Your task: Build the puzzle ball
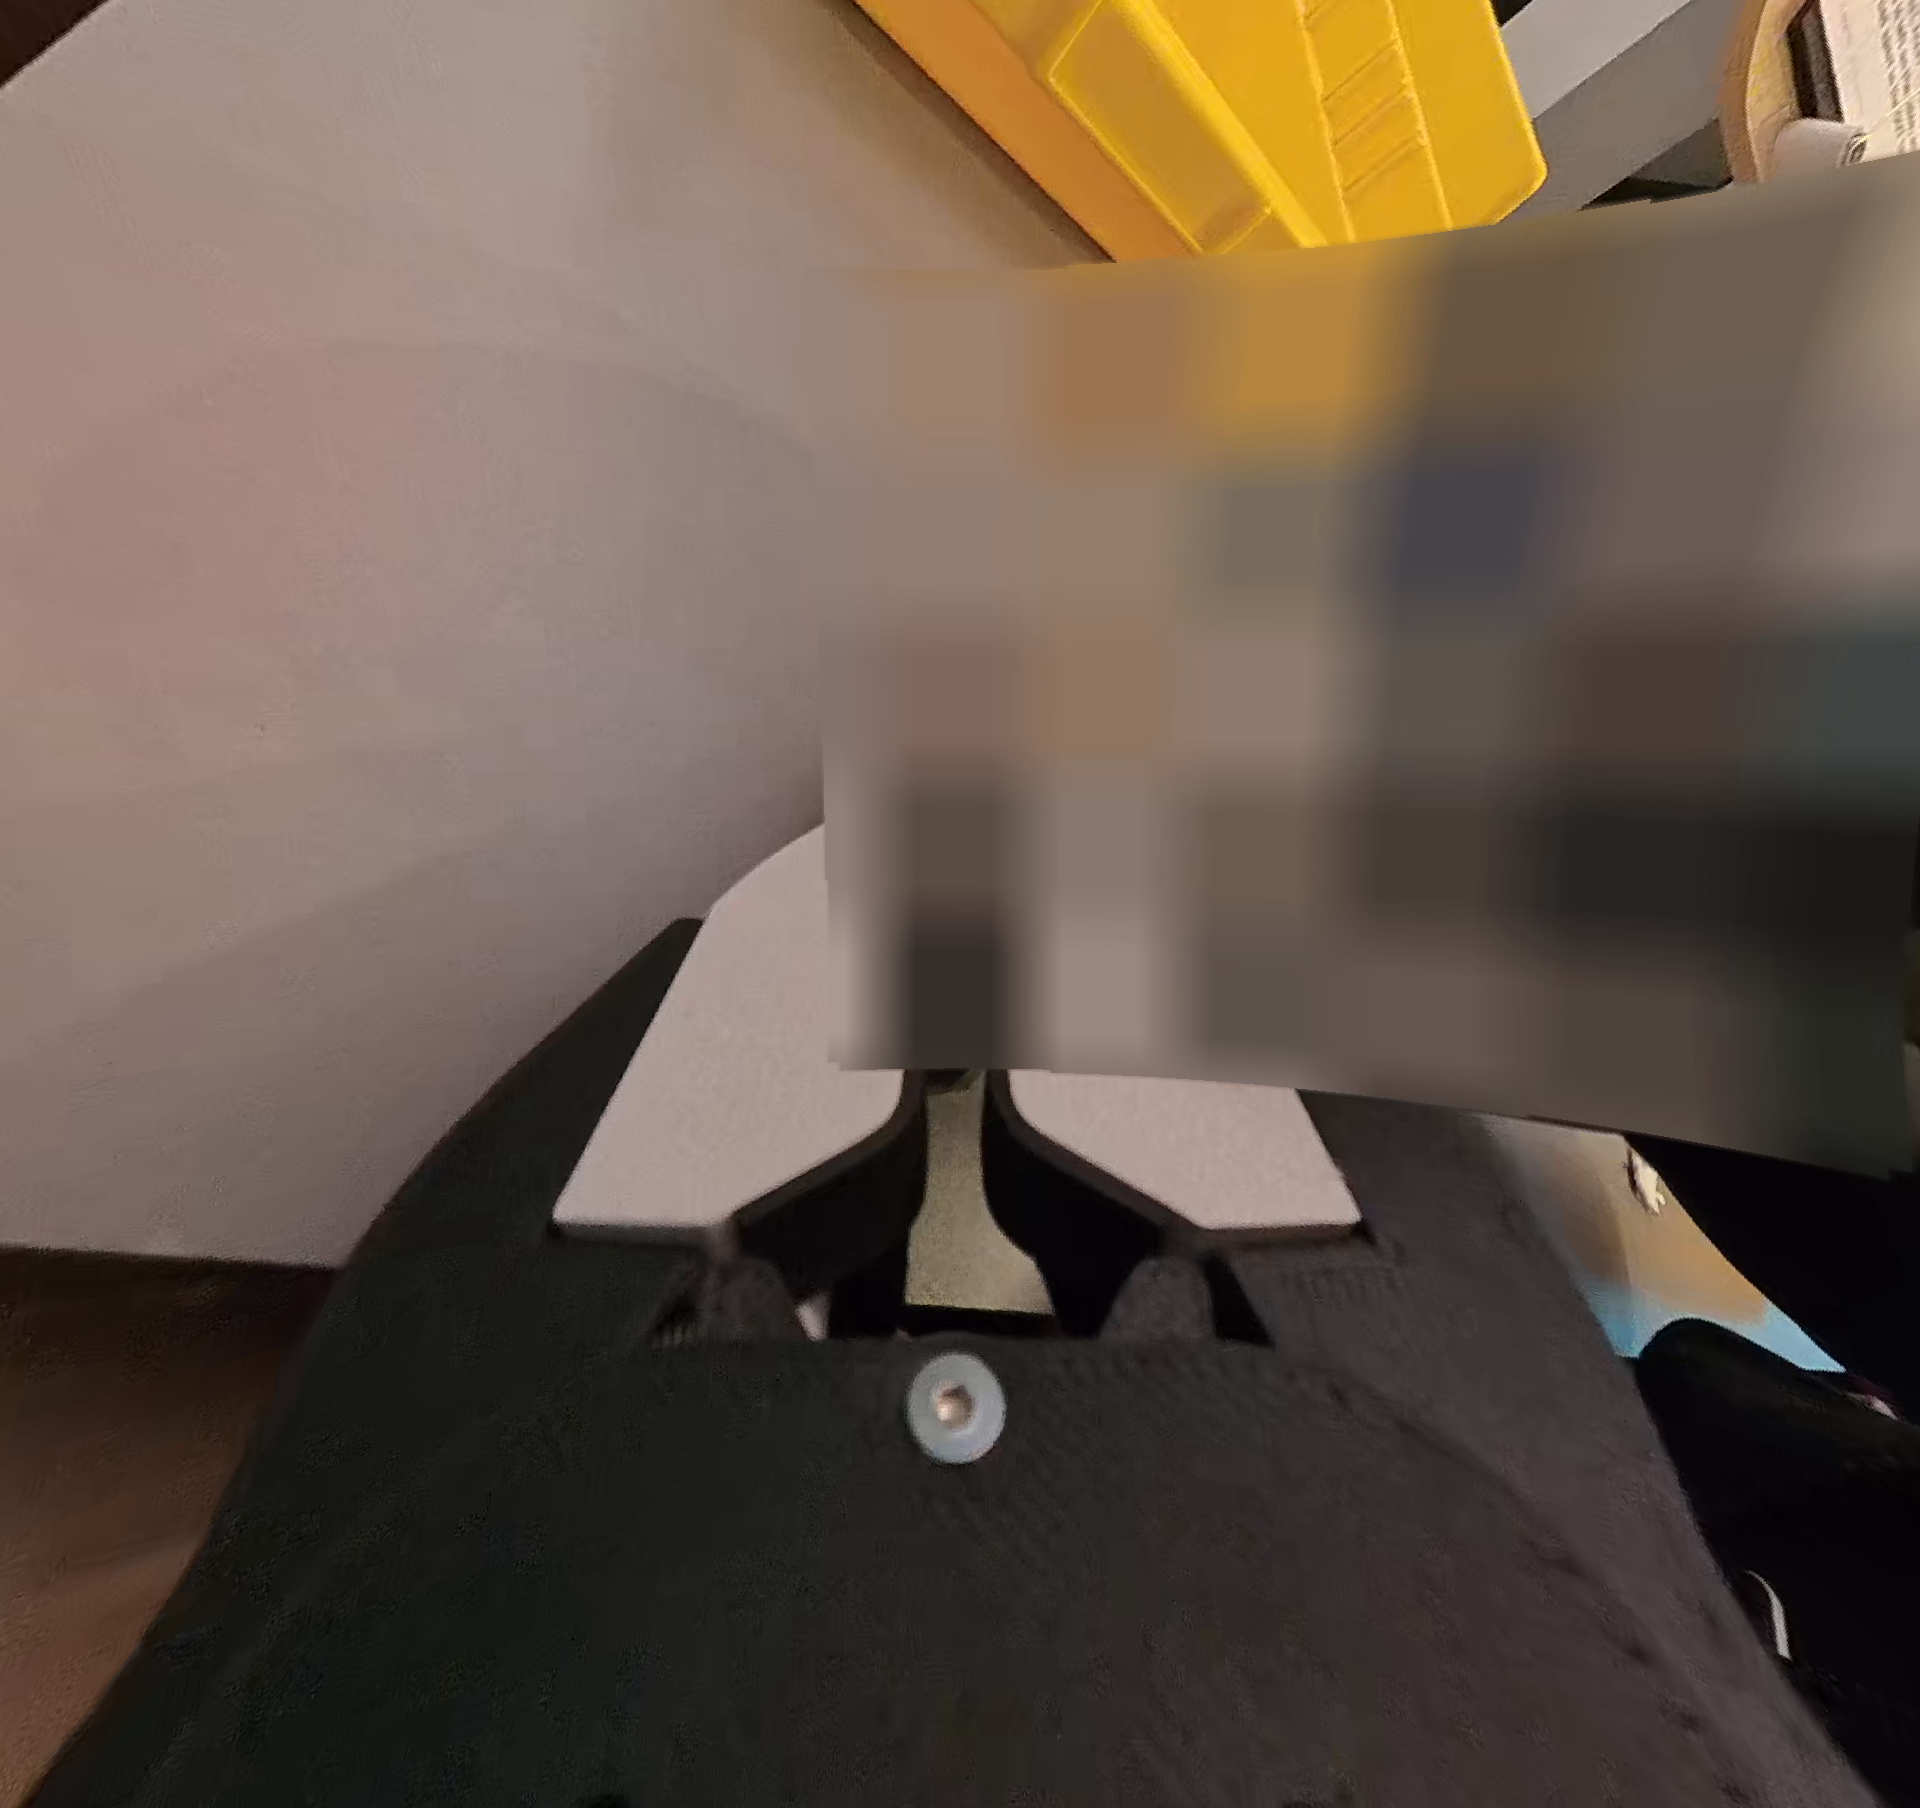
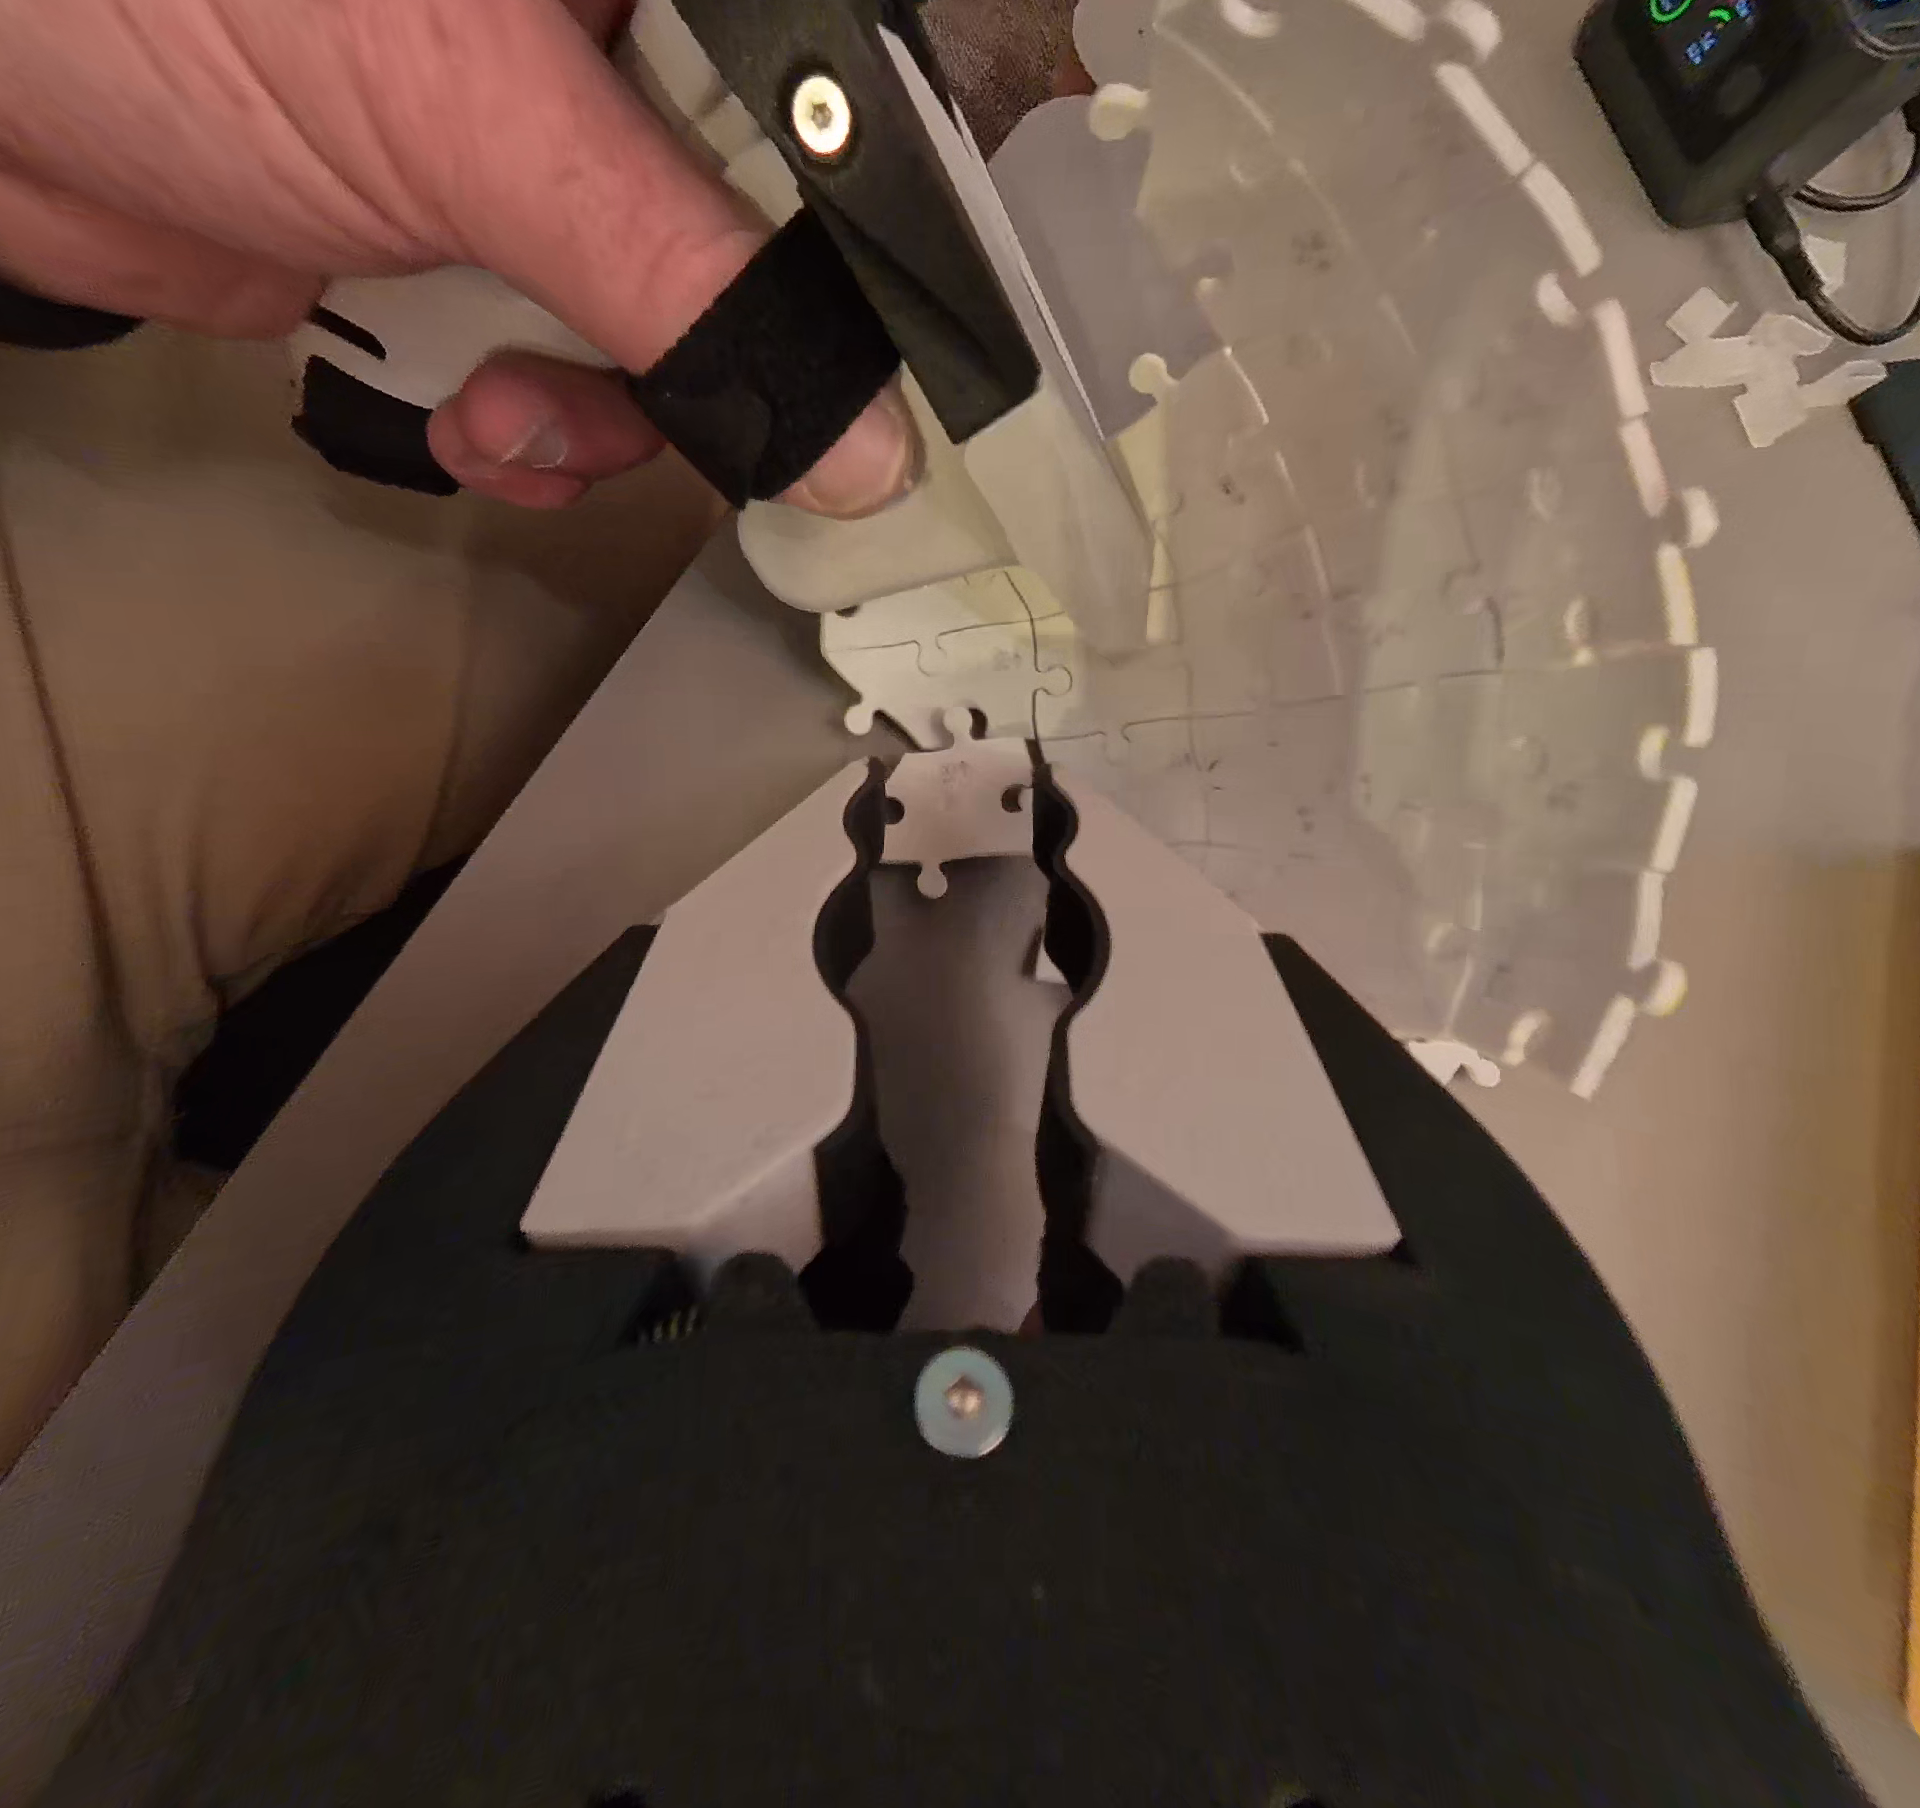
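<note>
Right gripper (image 2: 956, 802) pinching, left gripper (image 2: 1049, 563) — seemingly closed (blurred)

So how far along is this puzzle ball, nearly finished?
Partway, I'd say. A large curved shell of joined translucent pieces is already assembled. The right gripper holds one piece at the shell's open edge, while the left gripper steadies it. A few loose pieces still lie on the table.

Left gripper (image 1: 951, 1083) fingertips vanish under big blurred patch in left wrist view; grip unreadable there. Yellow case (image 1: 1174, 65) cut by top edge, lower end lost in same patch. Right wrist view: hand (image 2: 312, 96) clipped at left and top edges. Power bank (image 2: 1745, 44) runs off top-right corner. Marks on puzzle ball (image 2: 1403, 563) pieces too faint to read.
</note>
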Action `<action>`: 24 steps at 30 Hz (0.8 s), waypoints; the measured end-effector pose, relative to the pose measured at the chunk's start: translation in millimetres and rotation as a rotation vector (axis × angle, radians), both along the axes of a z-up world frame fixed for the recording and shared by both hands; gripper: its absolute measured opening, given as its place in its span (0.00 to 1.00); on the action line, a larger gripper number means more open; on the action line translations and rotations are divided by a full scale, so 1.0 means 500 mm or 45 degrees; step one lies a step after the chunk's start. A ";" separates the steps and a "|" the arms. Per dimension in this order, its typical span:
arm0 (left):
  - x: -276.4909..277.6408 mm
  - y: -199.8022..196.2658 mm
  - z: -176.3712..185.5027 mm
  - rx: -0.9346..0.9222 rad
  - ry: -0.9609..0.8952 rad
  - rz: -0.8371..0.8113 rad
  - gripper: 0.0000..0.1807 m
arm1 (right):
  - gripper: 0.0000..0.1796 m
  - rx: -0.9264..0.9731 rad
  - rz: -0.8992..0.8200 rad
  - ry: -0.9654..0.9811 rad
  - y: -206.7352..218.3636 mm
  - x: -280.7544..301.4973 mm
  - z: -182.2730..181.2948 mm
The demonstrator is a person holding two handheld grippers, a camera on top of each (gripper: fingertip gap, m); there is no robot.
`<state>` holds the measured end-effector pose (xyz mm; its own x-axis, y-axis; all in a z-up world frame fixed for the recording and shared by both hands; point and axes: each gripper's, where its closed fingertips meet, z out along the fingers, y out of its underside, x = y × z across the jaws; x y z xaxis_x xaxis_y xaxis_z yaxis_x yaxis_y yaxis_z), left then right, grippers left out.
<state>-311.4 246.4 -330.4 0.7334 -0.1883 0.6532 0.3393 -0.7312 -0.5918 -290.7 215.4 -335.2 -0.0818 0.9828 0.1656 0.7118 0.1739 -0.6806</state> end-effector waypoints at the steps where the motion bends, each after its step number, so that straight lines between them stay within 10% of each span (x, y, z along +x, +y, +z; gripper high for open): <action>1: 0.000 0.000 0.000 0.007 0.003 0.009 0.03 | 0.14 0.010 0.000 -0.009 0.000 -0.002 -0.002; 24: -0.001 0.001 0.005 0.079 0.022 0.028 0.03 | 0.13 -0.044 -0.006 -0.020 -0.005 -0.001 0.005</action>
<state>-312.0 247.0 -327.8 0.7491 -0.2117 0.6277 0.3443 -0.6850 -0.6420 -291.3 212.7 -332.4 -0.0791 0.9884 0.1299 0.7231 0.1465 -0.6750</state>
